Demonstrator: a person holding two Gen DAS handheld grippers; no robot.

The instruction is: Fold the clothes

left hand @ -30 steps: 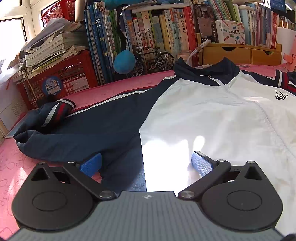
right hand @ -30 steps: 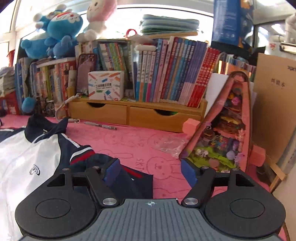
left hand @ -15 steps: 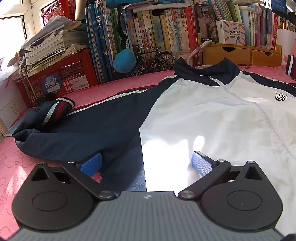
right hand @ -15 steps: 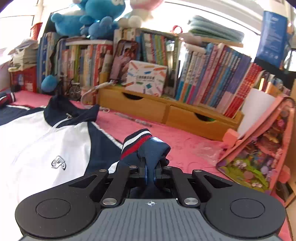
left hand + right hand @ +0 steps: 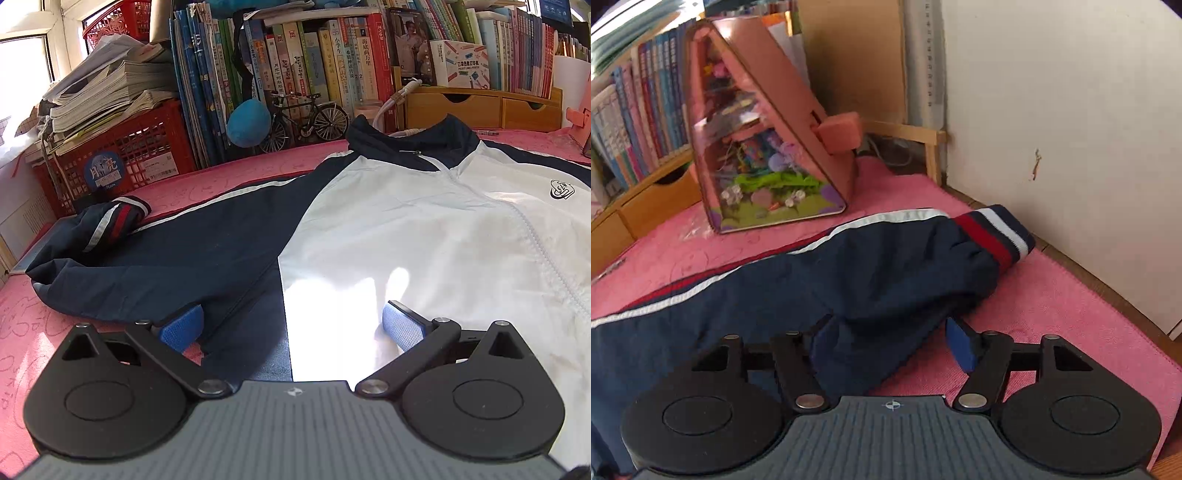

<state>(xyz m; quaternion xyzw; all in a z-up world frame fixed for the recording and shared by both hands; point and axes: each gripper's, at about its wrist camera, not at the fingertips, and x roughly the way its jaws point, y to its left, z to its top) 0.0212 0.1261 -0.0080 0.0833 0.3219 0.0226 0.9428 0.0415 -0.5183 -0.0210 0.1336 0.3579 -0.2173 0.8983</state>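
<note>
A navy and white jacket (image 5: 406, 229) lies spread, front up, on the pink cloth (image 5: 22, 332). Its left sleeve runs out to a striped cuff (image 5: 118, 218). My left gripper (image 5: 291, 326) hovers open over the jacket's lower edge, one blue pad (image 5: 183, 326) on the navy side, the other on the white. In the right wrist view the jacket's right sleeve (image 5: 849, 280) lies stretched out flat, its striped cuff (image 5: 993, 236) near the wall. My right gripper (image 5: 892, 341) has its jaws opening, with slack sleeve cloth lying between them and nothing pinched.
Books (image 5: 295, 66), a red crate (image 5: 122, 155), a model bicycle (image 5: 306, 118) and wooden drawers (image 5: 480, 107) line the back. A pink triangular display house (image 5: 757, 147) stands beside the right sleeve. A white wall (image 5: 1071, 129) and the cloth's edge (image 5: 1126, 314) bound the right side.
The right gripper shut on the right cuff, carried it out toward the wall, laid the sleeve straight and let go. The left gripper and left sleeve stayed put.
</note>
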